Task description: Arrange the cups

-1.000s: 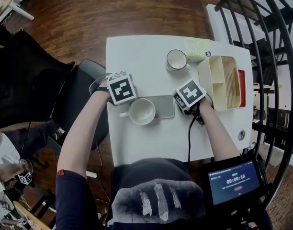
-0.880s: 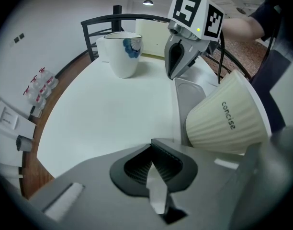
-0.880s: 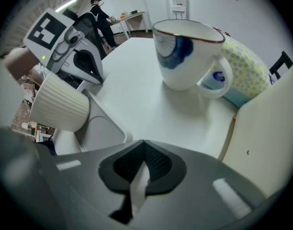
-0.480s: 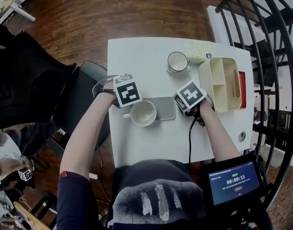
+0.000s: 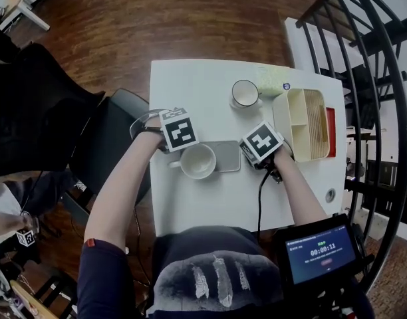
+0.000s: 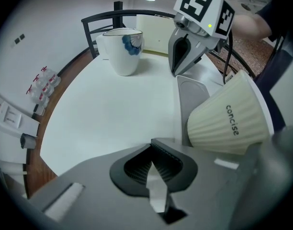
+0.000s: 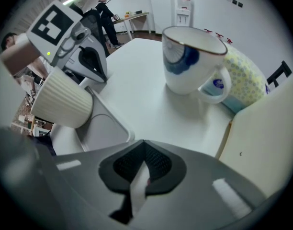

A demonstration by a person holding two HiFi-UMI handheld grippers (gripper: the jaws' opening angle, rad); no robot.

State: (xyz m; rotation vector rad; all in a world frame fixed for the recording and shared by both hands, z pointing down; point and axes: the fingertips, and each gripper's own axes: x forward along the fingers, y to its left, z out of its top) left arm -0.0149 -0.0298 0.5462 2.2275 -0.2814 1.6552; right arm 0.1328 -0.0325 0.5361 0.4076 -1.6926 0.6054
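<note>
On the white tabletop (image 5: pixel 190 85), little new: left tongs (image 6: pixel 157 171), closed and empty, a bit closer to the ribbed cup (image 5: pixel 198 161) on the end of the grey tray (image 5: pixel 229 157); right tongs (image 7: pixel 142 169) closed too; blue-flower mug (image 5: pixel 245 93) probably next.

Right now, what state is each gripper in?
Left gripper: jaws shut, holding nothing.
Right gripper: jaws shut, holding nothing.
</note>
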